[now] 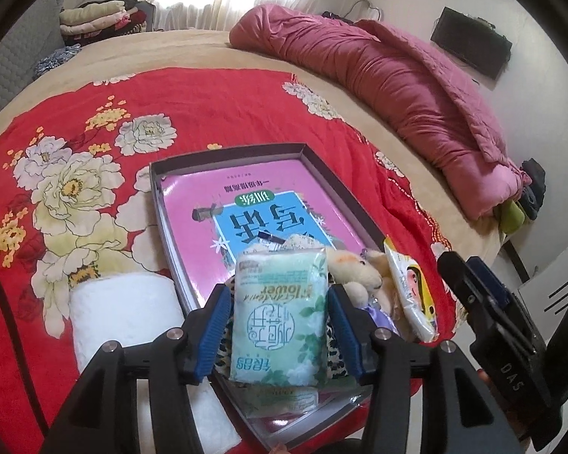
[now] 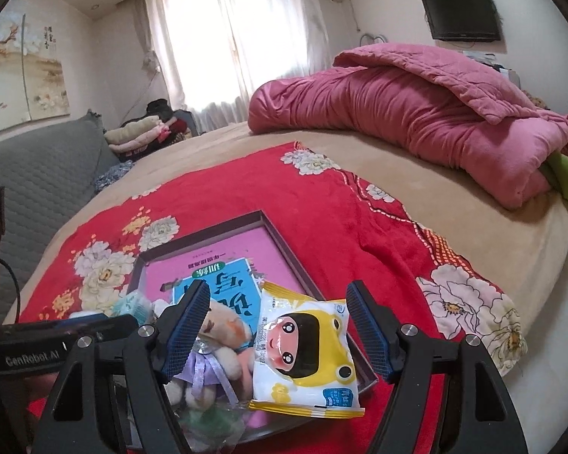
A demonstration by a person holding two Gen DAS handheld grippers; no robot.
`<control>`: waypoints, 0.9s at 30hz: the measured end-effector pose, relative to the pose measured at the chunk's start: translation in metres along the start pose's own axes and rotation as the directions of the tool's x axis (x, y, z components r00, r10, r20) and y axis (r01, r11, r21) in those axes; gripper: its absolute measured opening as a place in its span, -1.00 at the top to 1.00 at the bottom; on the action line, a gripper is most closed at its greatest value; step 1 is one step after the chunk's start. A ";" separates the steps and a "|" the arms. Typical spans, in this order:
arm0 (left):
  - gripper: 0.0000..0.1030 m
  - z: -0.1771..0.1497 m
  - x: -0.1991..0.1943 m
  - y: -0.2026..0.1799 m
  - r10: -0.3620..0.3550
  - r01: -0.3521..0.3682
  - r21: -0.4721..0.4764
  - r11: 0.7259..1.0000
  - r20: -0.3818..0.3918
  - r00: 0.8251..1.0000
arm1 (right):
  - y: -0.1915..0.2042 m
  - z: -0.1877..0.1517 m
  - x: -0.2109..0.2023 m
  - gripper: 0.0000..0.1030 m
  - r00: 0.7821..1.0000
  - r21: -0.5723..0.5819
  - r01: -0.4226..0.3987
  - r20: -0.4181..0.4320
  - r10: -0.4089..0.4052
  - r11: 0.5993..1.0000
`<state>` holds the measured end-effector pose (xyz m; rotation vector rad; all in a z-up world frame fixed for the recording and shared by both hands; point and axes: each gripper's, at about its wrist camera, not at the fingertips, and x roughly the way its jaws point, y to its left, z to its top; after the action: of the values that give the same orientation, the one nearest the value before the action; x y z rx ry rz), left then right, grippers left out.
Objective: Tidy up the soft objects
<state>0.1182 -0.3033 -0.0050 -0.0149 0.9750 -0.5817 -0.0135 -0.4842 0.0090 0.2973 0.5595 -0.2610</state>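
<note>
A green tissue pack (image 1: 280,314) lies on a leopard-print cloth (image 1: 337,359) at the near end of a shallow grey box (image 1: 227,153). My left gripper (image 1: 278,290) straddles the pack, open, with a thin gap showing at each blue pad. A plush toy (image 1: 359,268) and a yellow cartoon wipes pack (image 1: 412,295) rest at the box's right rim. In the right wrist view my right gripper (image 2: 277,285) hangs open above the wipes pack (image 2: 306,348) and plush toy (image 2: 216,344), holding nothing. A white paper roll (image 1: 125,310) lies left of the box.
A pink book (image 1: 253,204) fills the box floor. The box sits on a red floral blanket (image 1: 208,106) over a beige bed (image 2: 359,159). A rolled pink quilt (image 2: 416,113) lies at the far right, folded clothes (image 2: 140,132) at the far left.
</note>
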 end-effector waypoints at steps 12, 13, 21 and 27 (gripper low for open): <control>-0.03 0.001 -0.027 0.000 0.003 -0.003 0.002 1.000 0.042 0.999 | 0.006 0.006 -0.009 -0.47 1.000 -0.013 -0.003 0.017 0.003 1.000; -0.03 0.000 -0.030 -0.001 0.005 -0.005 0.004 1.000 0.046 0.999 | 0.009 0.006 -0.011 -0.47 1.000 -0.019 -0.004 0.020 0.004 1.000; -0.05 -0.018 -0.052 0.002 0.079 -0.079 -0.004 0.997 0.050 0.996 | 0.028 0.007 -0.034 -0.47 0.999 -0.058 0.032 0.034 -0.031 0.998; -0.05 -0.035 -0.072 0.010 0.116 -0.116 -0.005 0.993 0.056 0.992 | 0.048 -0.001 -0.057 -0.47 0.999 -0.088 0.036 0.036 -0.033 0.995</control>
<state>0.0651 -0.2522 0.0274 0.0234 0.9155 -0.4710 -0.0450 -0.4301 0.0495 0.1969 0.5410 -0.2734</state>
